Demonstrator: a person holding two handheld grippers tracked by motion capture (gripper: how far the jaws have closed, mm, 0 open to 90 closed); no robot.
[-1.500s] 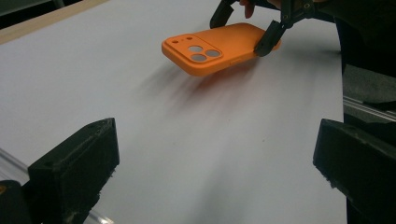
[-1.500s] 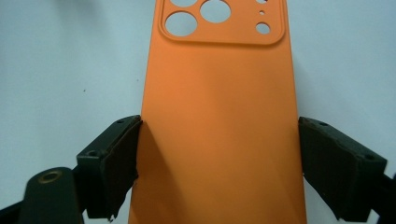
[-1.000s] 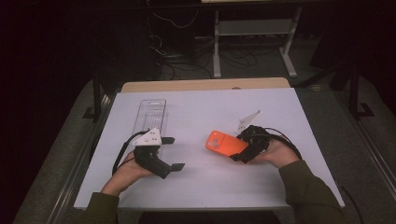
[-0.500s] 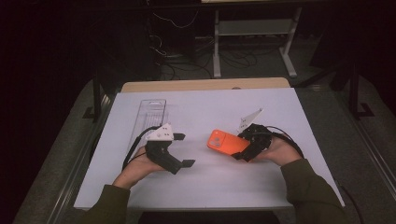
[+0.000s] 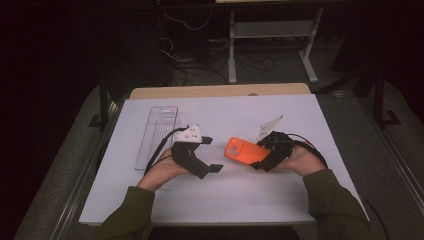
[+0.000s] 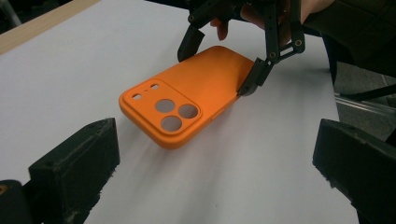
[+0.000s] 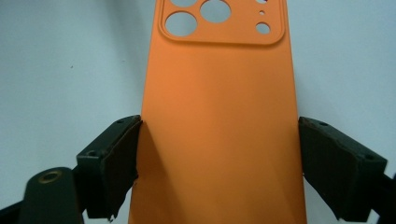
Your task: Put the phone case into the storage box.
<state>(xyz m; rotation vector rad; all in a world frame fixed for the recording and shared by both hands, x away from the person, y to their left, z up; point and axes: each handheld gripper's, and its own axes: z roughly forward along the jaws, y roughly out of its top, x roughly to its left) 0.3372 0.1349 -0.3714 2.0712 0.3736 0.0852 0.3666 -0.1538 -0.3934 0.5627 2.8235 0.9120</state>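
Between right tool pads: orange case.

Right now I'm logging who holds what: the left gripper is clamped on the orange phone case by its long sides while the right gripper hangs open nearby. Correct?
No, the grippers are swapped. The right gripper is clamped on the orange phone case by its long sides, as the right gripper view shows. The left gripper hangs open nearby, nothing between its jaws, as the left gripper view shows.

Overhead light is falling on the white surface while the room beyond is lying in near darkness. The orange case is casting a soft shadow beneath itself. The nearest fingers are appearing blurred and grainy, out of focus.
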